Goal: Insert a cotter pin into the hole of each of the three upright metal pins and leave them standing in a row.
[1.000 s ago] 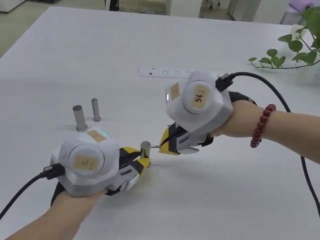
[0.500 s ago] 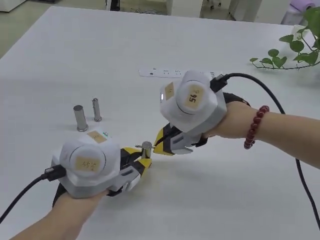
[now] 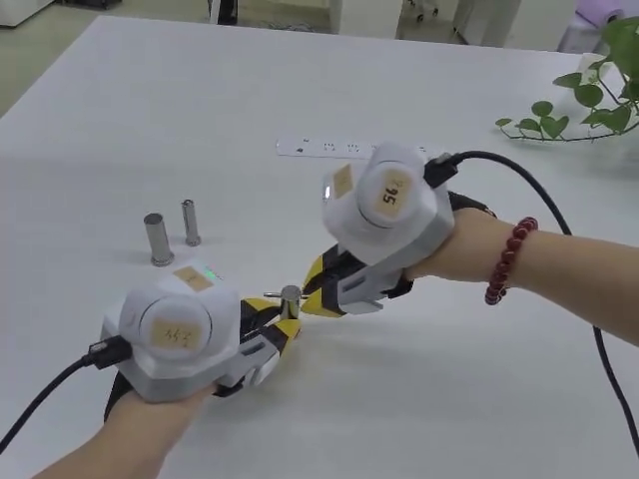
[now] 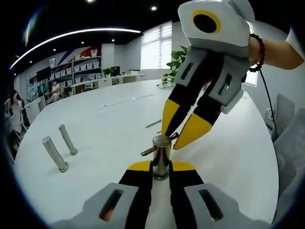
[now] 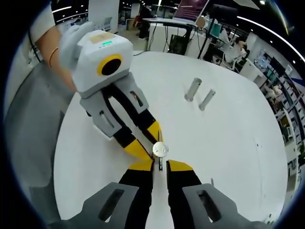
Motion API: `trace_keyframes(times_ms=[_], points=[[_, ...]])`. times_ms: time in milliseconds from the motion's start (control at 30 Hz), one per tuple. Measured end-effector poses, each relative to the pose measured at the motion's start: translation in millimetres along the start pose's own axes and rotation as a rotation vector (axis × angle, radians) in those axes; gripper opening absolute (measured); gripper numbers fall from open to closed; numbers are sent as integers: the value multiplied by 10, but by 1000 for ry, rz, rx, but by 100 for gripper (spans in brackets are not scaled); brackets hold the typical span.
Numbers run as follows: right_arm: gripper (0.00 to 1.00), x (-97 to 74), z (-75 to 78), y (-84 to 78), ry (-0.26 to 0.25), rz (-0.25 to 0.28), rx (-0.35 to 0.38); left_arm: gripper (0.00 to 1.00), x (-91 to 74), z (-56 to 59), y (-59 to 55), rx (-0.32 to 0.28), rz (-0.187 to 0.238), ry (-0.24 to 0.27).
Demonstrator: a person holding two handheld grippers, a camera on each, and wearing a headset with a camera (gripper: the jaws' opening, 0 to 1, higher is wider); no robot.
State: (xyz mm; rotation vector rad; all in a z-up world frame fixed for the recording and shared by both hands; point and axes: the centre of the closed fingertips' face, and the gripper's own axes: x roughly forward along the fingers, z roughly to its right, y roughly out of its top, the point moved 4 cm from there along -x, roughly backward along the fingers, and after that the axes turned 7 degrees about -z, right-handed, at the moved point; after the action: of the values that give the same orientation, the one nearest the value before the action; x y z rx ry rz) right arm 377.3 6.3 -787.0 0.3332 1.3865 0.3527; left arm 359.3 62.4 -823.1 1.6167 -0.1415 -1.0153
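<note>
Insertion step: left gripper (image 4: 161, 168) clamped the upright metal pin (image 4: 161, 150); right gripper (image 5: 160, 165) pinched the cotter pin (image 4: 147, 151), its tip poking out the pin's side. Next probably needed a straight push home. Two other pins (image 3: 158, 238) stood well apart from it.

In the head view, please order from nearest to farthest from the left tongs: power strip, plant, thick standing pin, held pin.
1. held pin, in the left tongs
2. thick standing pin, left
3. power strip, behind
4. plant, far right

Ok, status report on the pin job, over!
Left hand-held gripper shut on metal pin. Right hand-held gripper shut on cotter pin, stuck into that pin. Two other pins stand aside, nothing blocking.
</note>
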Motion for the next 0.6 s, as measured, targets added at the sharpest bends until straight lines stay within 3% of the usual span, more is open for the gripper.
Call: trace_keyframes(times_ms=[600], points=[[5, -34, -8, -65, -20, -23, -1, 11, -3, 4, 0, -16, 3, 18]])
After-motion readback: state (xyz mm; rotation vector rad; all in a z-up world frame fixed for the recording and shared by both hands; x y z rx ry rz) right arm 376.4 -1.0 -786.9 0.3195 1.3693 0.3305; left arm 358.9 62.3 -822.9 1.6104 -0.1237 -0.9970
